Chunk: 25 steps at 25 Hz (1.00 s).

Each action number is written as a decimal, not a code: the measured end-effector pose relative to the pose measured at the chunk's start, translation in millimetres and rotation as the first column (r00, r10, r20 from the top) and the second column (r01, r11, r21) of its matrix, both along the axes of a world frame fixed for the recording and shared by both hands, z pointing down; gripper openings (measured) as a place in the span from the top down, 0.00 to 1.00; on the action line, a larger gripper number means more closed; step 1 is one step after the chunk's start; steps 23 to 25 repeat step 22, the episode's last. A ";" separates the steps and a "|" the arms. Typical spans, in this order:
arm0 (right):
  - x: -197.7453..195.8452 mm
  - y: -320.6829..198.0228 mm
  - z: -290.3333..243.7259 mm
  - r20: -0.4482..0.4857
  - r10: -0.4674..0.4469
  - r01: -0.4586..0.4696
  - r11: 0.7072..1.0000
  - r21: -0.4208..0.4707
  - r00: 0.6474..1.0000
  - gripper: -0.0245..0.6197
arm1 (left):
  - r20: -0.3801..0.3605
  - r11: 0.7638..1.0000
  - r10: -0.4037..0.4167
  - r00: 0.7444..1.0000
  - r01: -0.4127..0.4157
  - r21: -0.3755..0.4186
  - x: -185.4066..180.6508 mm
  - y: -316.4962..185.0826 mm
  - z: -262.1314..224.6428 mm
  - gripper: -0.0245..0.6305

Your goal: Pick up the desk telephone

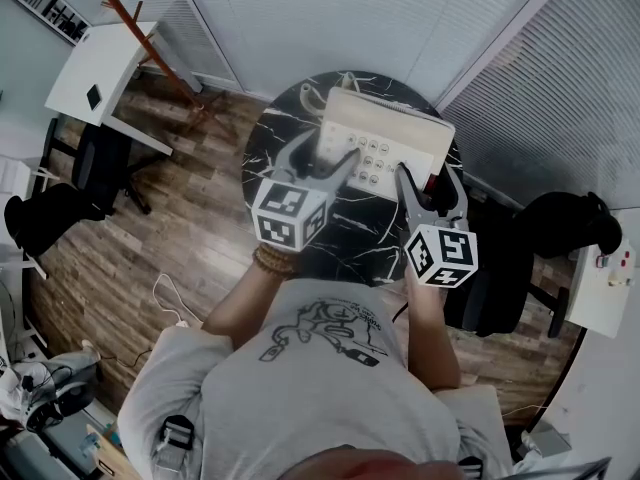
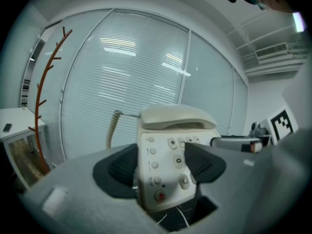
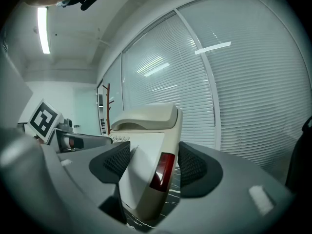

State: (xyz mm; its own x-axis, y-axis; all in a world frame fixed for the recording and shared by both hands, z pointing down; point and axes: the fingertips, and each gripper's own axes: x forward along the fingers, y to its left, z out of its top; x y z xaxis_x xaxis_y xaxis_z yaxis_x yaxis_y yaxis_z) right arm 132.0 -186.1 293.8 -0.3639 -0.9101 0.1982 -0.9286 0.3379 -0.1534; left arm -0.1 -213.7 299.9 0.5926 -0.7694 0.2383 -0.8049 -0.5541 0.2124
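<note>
Head view: a round black tabletop (image 1: 262,143) stands on a wood floor (image 1: 170,238). The cream telephone (image 1: 385,128) is on the far half of it. The phone's far edge is close to the far rim. There is bare tabletop to the left of the phone and on the near side. White blinds (image 1: 350,18) are close behind the far rim. The floor is open on the left. A black chair (image 1: 570,223) stands close on the right.

The left tool (image 1: 333,146) reaches the phone's near left part, and the right tool (image 1: 428,173) reaches its near right corner. The two tools are side by side and a little apart.

In the left gripper view the left tool is closed on the phone. One dark pad (image 2: 122,167) sits against the left side. The other pad lies over the keys (image 2: 178,159). The handset (image 2: 175,117) rests on the far end, with a curly cord (image 2: 112,128) at its left.

In the right gripper view the right tool is closed on the phone's right edge. One pad is on the top face. The other is on the outer side, beside a dark red strip (image 3: 158,172). A bit of black tabletop shows under the phone's near edge.
</note>
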 end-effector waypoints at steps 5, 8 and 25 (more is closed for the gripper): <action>-3.9 2.3 -0.5 0.002 -0.001 0.001 1.000 0.002 1.000 0.48 | 0.000 1.000 -0.001 1.000 0.001 0.000 -4.0 2.3 -0.6 0.50; -6.4 3.9 0.7 -0.001 -0.001 0.001 1.000 0.001 1.000 0.48 | -0.004 1.000 -0.001 1.000 0.001 -0.005 -6.3 3.6 1.0 0.50; -15.4 15.1 10.2 0.001 0.000 0.000 1.000 -0.018 1.000 0.48 | -0.004 1.000 -0.004 1.000 0.004 -0.027 -15.4 14.7 11.1 0.50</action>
